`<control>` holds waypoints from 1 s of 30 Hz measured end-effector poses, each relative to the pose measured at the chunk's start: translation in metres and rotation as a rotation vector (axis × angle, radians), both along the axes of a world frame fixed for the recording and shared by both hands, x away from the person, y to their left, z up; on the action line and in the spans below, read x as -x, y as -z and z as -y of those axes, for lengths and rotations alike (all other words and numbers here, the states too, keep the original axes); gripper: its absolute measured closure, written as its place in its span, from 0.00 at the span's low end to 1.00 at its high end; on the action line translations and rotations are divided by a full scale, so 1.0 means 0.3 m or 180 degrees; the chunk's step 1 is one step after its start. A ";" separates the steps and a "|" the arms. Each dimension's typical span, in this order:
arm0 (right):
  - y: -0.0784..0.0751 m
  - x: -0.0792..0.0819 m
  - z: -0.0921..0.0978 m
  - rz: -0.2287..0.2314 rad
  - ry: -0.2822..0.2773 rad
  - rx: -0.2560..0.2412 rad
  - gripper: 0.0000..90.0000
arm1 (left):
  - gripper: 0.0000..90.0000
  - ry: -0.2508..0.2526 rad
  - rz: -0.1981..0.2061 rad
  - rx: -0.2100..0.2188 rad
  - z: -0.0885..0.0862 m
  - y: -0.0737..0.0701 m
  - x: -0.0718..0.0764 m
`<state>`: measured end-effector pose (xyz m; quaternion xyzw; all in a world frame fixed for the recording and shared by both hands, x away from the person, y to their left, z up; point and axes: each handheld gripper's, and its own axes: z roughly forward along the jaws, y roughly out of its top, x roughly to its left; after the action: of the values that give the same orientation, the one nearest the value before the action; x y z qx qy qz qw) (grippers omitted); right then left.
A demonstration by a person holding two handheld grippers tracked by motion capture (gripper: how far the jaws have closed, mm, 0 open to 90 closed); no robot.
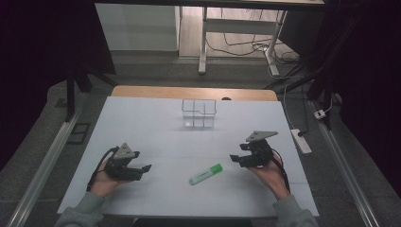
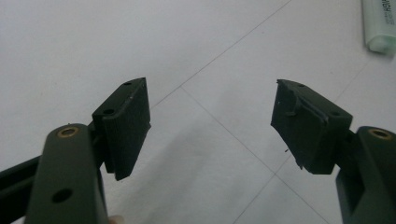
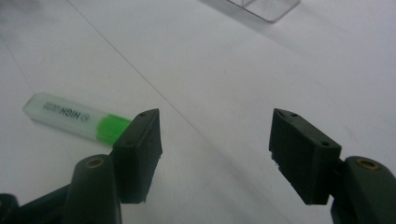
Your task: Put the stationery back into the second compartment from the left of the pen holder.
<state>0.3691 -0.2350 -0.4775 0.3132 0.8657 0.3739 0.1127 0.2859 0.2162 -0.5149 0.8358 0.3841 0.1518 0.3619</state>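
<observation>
- Nearest the high view's camera are the person's grey sleeves and hands, each holding a black gripper low over the white counter (image 1: 156,118).
- On the person's left, the left gripper (image 1: 145,168) has its fingers (image 2: 126,126) spread wide with nothing between them; the left gripper view shows flat, ribbed black pads on bolted arms above bare counter.
- On the other side, the right gripper (image 1: 235,159) also has its fingers (image 3: 142,149) spread wide and holds nothing; a grey three-cornered plate sits on top of it.
- Between the two grippers, somewhat closer to the right one, a highlighter (image 1: 205,174) lies flat on the counter and touches neither gripper.
- In the high view its long axis runs on a slant, from lower left up to upper right, with the bright green end pointing toward the right gripper and the pale, translucent end toward the near edge.
- Its barrel is a smooth plastic bar with dark lettering along the pale part.
- Farther back, near the counter's middle, stands a clear plastic organiser (image 1: 199,113) with square compartments, well apart from the highlighter.
- Thin seam lines cross the counter's matte white surface.
</observation>
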 end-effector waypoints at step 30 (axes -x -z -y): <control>0.088 -0.002 -0.143 -0.0312 -0.0466 0.0509 0.99 | 0.30 0.0037 0.0000 -0.0049 0.002 0.002 0.001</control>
<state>0.3696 -0.1921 -0.5038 0.2570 0.9178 0.2951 0.0672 0.2858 0.2157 -0.5154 0.8408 0.3780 0.1526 0.3563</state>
